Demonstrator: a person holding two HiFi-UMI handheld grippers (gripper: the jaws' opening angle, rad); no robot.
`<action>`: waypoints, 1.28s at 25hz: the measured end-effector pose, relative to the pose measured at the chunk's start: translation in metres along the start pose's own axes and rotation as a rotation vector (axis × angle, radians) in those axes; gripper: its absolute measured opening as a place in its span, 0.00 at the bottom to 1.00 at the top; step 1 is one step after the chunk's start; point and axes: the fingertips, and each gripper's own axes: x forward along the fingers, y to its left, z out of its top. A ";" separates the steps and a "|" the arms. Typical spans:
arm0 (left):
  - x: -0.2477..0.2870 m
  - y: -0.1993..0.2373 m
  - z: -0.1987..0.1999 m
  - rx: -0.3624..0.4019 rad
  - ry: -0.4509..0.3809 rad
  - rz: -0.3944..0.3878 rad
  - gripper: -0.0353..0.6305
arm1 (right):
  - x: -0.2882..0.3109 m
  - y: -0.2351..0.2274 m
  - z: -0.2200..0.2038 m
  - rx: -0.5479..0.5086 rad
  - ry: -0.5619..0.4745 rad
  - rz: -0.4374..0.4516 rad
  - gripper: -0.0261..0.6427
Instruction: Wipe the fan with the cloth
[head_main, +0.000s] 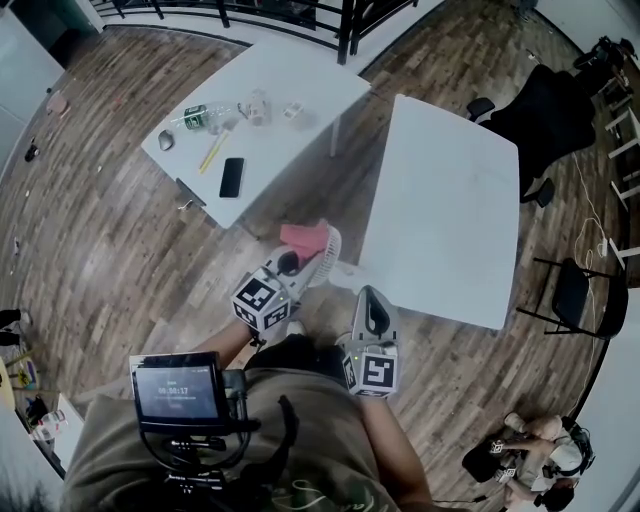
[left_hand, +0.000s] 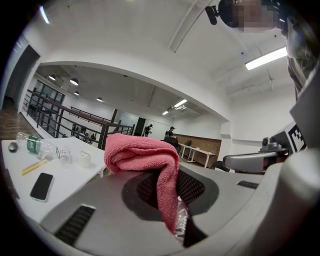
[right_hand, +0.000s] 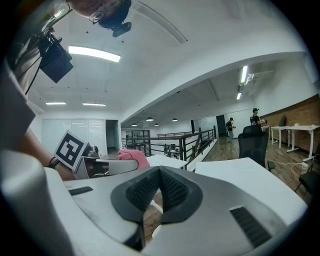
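Cloth (left_hand: 142, 155), pink, soft terry with a nubbly pile, is bunched in a thick fold over the top of the left gripper (left_hand: 170, 195), with one narrow flap hanging down between the black ribbed pads (left_hand: 192, 187). The jaws stand partly apart and clamp that flap, though the cloth covers the pinch itself. In the head view the cloth (head_main: 303, 238) sits at the gripper's (head_main: 322, 248) tip, above the wood-plank floor (head_main: 120, 230) and just beside the near white table's (head_main: 450, 200) corner. The right gripper (right_hand: 159, 189), smooth grey plastic with the same ribbed pads, has its jaws pressed together on nothing. Both grippers point forward, about level, side by side and close to the person's body, the right gripper (head_main: 372, 298) slightly behind the left. A dark screen (head_main: 177, 392) on the chest and the torso hide most of both arms. On the far table (head_main: 290, 70) lie a flat black phone (head_main: 231, 177) and a clear bottle (head_main: 205, 117); smaller items there are too small to name.
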 end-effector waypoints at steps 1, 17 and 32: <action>0.002 0.002 0.000 -0.002 0.001 -0.001 0.16 | 0.000 -0.002 0.000 0.001 0.000 -0.004 0.05; 0.029 0.039 -0.012 -0.050 0.032 0.015 0.16 | 0.009 -0.022 -0.002 -0.004 0.017 -0.043 0.05; 0.039 0.071 -0.042 -0.120 0.059 0.055 0.16 | -0.010 -0.043 -0.010 0.001 0.037 -0.144 0.05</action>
